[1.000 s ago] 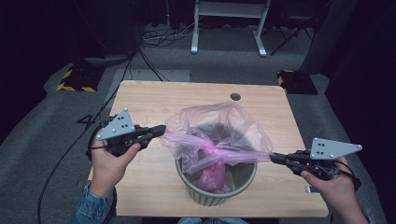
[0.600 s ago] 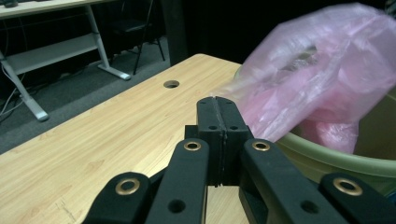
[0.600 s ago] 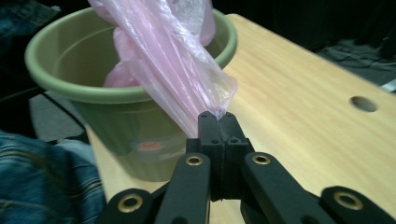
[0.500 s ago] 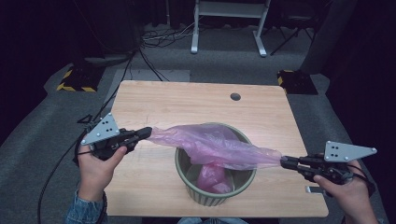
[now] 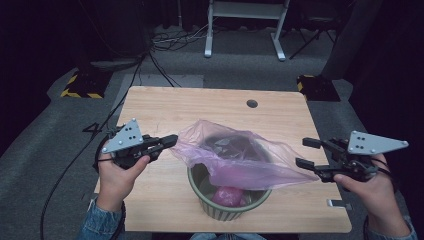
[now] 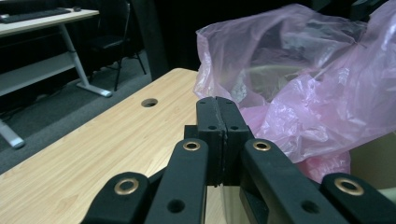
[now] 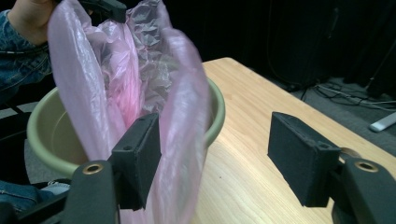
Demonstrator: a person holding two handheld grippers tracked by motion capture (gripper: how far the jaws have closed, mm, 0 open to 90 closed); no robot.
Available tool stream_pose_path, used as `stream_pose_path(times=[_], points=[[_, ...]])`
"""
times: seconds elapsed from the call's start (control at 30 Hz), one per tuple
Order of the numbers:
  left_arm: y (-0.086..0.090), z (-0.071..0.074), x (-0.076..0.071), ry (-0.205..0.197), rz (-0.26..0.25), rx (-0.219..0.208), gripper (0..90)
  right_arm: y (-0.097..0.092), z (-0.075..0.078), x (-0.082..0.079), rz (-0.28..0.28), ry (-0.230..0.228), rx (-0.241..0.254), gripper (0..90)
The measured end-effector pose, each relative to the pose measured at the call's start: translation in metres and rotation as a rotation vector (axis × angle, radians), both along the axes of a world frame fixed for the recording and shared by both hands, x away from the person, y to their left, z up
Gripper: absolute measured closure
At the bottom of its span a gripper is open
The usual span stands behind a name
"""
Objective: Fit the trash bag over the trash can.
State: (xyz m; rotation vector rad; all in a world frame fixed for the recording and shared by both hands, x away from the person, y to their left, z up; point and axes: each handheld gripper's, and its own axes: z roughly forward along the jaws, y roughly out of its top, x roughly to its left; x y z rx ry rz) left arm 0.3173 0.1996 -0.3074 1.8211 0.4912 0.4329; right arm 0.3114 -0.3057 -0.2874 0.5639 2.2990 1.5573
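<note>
1. Both grippers, the left gripper (image 5: 167, 141) and the right gripper (image 5: 306, 153), are matte black with brass-ringed pivot holes.
2. Each carries a grey three-cornered plate dotted with dark holes.
3. Blue denim sleeves (image 5: 100, 224) cover the forearms.
4. Black cables trail behind.

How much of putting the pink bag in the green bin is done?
The pink bag already hangs partly inside the green bin. The left gripper is shut on one edge; the right gripper has just been opening beside the other. Left: spreading the bag's mouth over the rim.
</note>
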Motion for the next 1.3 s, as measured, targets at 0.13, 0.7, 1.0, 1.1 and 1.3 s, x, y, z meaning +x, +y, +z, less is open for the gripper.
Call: stream_pose_path(times=[0.13, 0.7, 1.0, 1.1, 1.3], points=[[-0.005, -0.001, 0.002, 0.001, -0.01, 0.003, 89.5, 0.011, -0.003, 0.009, 0.013, 0.017, -0.006, 47.7], [0.009, -0.019, 0.026, 0.026, 0.032, 0.036, 89.6, 0.039, -0.026, 0.061, -0.055, 0.041, -0.086, 90.0], [0.0, -0.038, 0.045, 0.082, 0.036, 0.067, 89.6, 0.049, -0.048, 0.083, -0.049, 0.107, -0.046, 90.0], [-0.007, -0.044, 0.05, 0.092, 0.038, 0.096, 89.6, 0.055, -0.053, 0.089, -0.06, 0.1, -0.067, 90.0], [0.0, -0.062, 0.051, 0.127, 0.061, 0.149, 89.7, 0.049, -0.078, 0.095, -0.092, 0.144, -0.122, 90.0]])
